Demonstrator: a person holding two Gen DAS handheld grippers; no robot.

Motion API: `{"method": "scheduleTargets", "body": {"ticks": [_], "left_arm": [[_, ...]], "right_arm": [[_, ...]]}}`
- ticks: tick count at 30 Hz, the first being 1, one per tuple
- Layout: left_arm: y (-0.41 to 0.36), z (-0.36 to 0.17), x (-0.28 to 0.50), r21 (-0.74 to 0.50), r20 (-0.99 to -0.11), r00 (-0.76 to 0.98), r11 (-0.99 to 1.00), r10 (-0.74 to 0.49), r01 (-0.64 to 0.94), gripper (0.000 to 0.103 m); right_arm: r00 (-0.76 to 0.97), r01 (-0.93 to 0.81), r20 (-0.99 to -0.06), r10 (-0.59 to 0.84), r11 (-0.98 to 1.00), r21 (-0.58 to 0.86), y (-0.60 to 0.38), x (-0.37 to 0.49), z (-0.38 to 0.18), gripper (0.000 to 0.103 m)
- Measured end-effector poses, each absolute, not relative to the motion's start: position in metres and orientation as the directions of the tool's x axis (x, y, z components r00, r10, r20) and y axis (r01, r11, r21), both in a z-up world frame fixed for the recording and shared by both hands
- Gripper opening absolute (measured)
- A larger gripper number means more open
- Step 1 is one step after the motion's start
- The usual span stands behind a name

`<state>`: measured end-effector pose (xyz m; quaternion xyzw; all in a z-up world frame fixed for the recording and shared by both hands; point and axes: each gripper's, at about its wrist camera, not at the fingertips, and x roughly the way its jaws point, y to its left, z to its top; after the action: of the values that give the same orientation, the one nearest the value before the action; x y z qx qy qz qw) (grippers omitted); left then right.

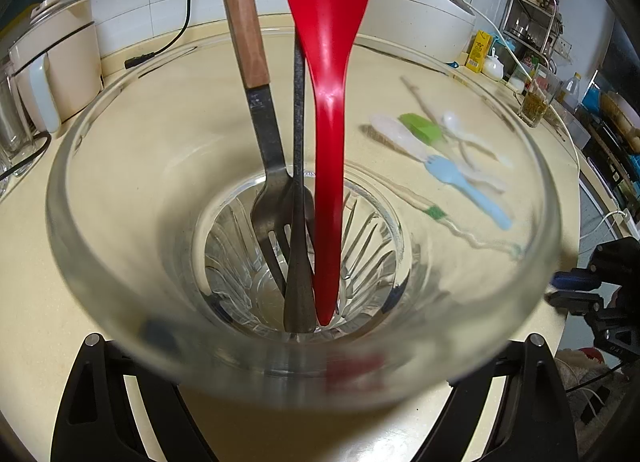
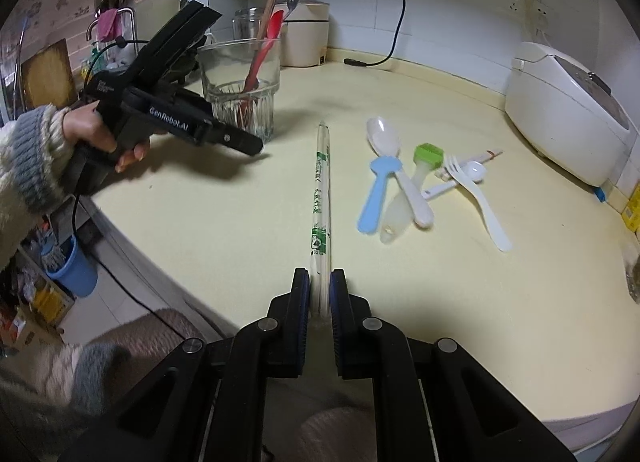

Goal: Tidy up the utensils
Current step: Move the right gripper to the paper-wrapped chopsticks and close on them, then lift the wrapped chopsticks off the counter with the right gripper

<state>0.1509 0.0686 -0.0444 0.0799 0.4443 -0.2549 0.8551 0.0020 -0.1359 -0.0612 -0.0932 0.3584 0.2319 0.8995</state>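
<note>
Left wrist view: glass tumbler (image 1: 300,222) fills the frame, seated between the two black fingers of the left hand-held gripper (image 1: 316,346), which grips its sides. Inside stand a wooden-handled fork (image 1: 262,134), tines down, a dark metal utensil (image 1: 299,222) and a red plastic spoon (image 1: 330,110), bowl up. Seen through the glass, blurred: loose utensils on the cream surface (image 1: 40,302). Kettle (image 1: 56,62) at left, rice cooker (image 1: 420,10) behind, yellow carton (image 1: 478,51) to the right; its print unreadable. Right hand-held gripper (image 1: 576,290) shows at the right edge.

Right wrist view: right hand-held gripper (image 2: 320,294) has its blue pads closed on the near end of wrapped chopsticks (image 2: 320,198), which run away across the surface (image 2: 480,322); green print on the wrapper, not legible. To the right, a loose pile: white spoon (image 2: 394,166), blue fork (image 2: 376,194), green-headed brush (image 2: 416,182), white fork (image 2: 476,194), small white spoon (image 2: 460,180). Tumbler (image 2: 240,82) stands far left, well apart from the pile, nothing between. A person's hand (image 2: 100,134), in a knit sleeve (image 2: 28,166), holds the left hand-held gripper (image 2: 256,148) by its pistol grip, pointing at the tumbler's base; "GenRobot.AI" reads on its body. Rice cooker (image 2: 568,110) at right.
</note>
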Motion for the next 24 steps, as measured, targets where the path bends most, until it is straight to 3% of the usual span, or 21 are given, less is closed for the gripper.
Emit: {"method": "scheduleTargets", "body": {"ticks": [7, 12, 19, 24], "left_arm": [[0.066, -0.045, 0.150, -0.074, -0.804, 0.478, 0.858, -0.353, 0.509, 0.092], [0.066, -0.045, 0.150, -0.073, -0.804, 0.478, 0.858, -0.352, 0.509, 0.092], [0.065, -0.045, 0.150, -0.075, -0.804, 0.478, 0.858, -0.354, 0.509, 0.092], [0.064, -0.045, 0.150, -0.071, -0.805, 0.478, 0.858, -0.351, 0.509, 0.092]], "right_arm": [[0.630, -0.459, -0.704, 0.330, 0.888, 0.005, -0.155, -0.008, -0.060, 0.010], [0.576, -0.464, -0.679, 0.456, 0.866, 0.188, -0.167, -0.011, -0.061, 0.010], [0.568, -0.508, -0.672, 0.475, 0.845, 0.169, -0.158, -0.032, -0.059, 0.010], [0.596, -0.513, -0.651, 0.470, 0.847, 0.142, -0.158, -0.044, -0.055, 0.019]]}}
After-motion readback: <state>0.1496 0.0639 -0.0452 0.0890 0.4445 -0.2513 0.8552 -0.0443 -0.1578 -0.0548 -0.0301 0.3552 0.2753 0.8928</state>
